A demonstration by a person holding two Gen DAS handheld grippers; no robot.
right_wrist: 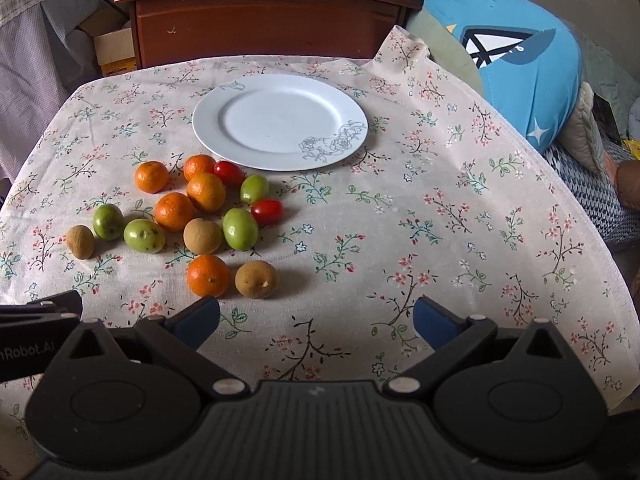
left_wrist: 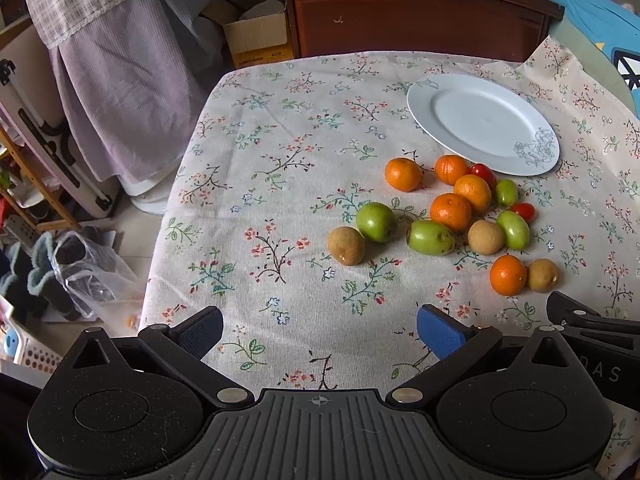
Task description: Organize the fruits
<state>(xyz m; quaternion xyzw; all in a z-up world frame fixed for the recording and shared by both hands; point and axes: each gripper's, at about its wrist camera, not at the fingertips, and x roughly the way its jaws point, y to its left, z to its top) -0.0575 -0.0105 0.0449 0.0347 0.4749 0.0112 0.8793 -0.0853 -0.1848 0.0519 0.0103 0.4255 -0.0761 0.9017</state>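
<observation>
A white plate [left_wrist: 480, 120] [right_wrist: 280, 120] lies bare at the far side of the floral tablecloth. In front of it lies a loose cluster of fruit: several oranges [left_wrist: 450, 211] [right_wrist: 208, 275], several green fruits [left_wrist: 376, 222] [right_wrist: 240, 228], three brown fruits [left_wrist: 346, 245] [right_wrist: 256, 279] and two red tomatoes [left_wrist: 483, 173] [right_wrist: 267, 211]. My left gripper [left_wrist: 320, 332] is open and empty above the cloth, near and left of the fruit. My right gripper [right_wrist: 316, 322] is open and empty, near and right of the nearest orange.
A brown wooden cabinet [left_wrist: 412, 16] [right_wrist: 264, 16] stands behind the table. A blue cushion [right_wrist: 516, 52] lies at the right edge. Left of the table are hanging cloth [left_wrist: 120, 80], a cardboard box [left_wrist: 256, 36] and floor clutter with a plastic bag [left_wrist: 88, 272].
</observation>
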